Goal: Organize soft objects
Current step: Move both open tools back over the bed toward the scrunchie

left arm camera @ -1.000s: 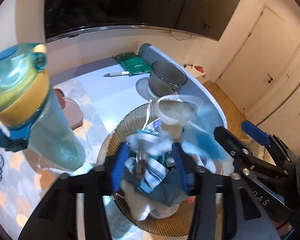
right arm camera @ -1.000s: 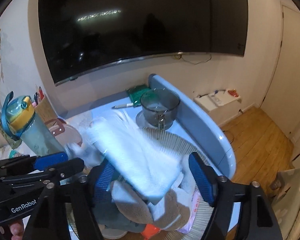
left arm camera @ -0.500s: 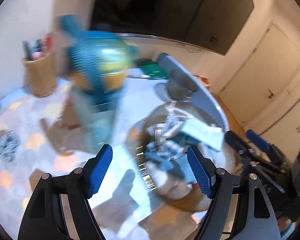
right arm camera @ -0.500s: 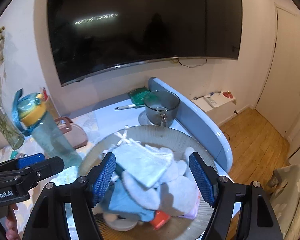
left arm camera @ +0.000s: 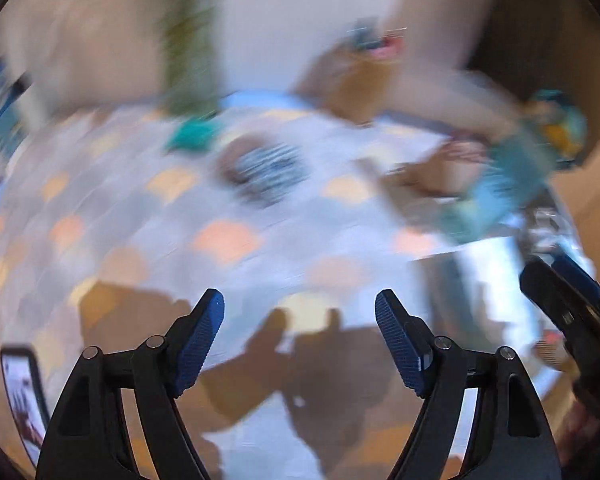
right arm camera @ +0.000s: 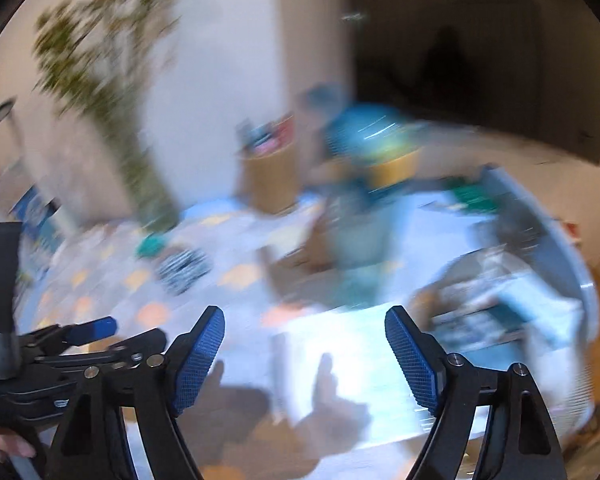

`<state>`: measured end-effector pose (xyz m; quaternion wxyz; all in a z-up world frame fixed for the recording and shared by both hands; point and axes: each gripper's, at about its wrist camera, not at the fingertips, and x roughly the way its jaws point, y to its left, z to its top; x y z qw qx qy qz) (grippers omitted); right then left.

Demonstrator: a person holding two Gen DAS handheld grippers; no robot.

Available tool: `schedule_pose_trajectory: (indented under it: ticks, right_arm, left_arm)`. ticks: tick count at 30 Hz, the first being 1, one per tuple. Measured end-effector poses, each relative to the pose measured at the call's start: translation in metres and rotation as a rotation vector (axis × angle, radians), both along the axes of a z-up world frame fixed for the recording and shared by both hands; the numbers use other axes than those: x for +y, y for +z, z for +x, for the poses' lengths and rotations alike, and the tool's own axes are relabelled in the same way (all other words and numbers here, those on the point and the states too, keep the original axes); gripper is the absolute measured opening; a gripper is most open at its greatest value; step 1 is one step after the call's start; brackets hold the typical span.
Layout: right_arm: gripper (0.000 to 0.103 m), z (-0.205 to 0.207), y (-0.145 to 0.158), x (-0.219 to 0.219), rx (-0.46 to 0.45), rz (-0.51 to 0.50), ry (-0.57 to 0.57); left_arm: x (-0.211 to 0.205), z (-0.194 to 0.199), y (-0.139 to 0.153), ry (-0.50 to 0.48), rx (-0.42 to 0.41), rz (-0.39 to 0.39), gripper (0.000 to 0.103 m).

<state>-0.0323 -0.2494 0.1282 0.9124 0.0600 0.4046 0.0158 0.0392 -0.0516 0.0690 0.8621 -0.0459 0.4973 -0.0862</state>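
Both views are heavily blurred. My left gripper (left arm camera: 300, 300) hangs over the patterned tablecloth (left arm camera: 112, 216), its jaws wide apart with nothing between them. My right gripper (right arm camera: 305, 316) is opening, also with nothing between its pads. A black-and-white striped scrunchie (left arm camera: 268, 168) (right arm camera: 184, 266) lies on the cloth ahead of both grippers, and a small teal soft thing (left arm camera: 194, 134) (right arm camera: 152, 245) lies just beyond it. The round tray (right arm camera: 580, 292) piled with soft items sits at the right of the right wrist view. Each gripper shows at the edge of the other's view.
A blue and yellow water bottle (right arm camera: 364, 200) (left arm camera: 512, 176) stands between the scrunchie and the tray. Behind it is a tan pen holder (right arm camera: 268, 176) (left arm camera: 352, 84). A leafy plant (right arm camera: 112, 100) rises at the back left. A phone (left arm camera: 20, 384) lies at the near left.
Both grippers have swung left, away from the tray and over the patterned cloth. The cloths they held over the tray a second ago are out of their jaws, which now stand wider.
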Motion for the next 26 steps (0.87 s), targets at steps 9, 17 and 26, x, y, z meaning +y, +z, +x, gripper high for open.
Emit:
schedule_pose_trajectory:
  ticks: [9,17,26]
  right_arm:
    - [0.083,0.029,-0.11,0.064,0.136,-0.105,0.057]
    - [0.093,0.025,-0.125,0.065,0.092,-0.204,0.018]
    - [0.099,0.029,-0.126,0.061,0.106,-0.183,0.006]
  left_arm:
    - [0.046,-0.009,-0.059,0.116,-0.026,0.097,0.082]
    - [0.042,-0.016,-0.069,0.1,-0.105,0.126,0.102]
    - [0.041,-0.017,-0.07,0.1,-0.105,0.123,0.102]
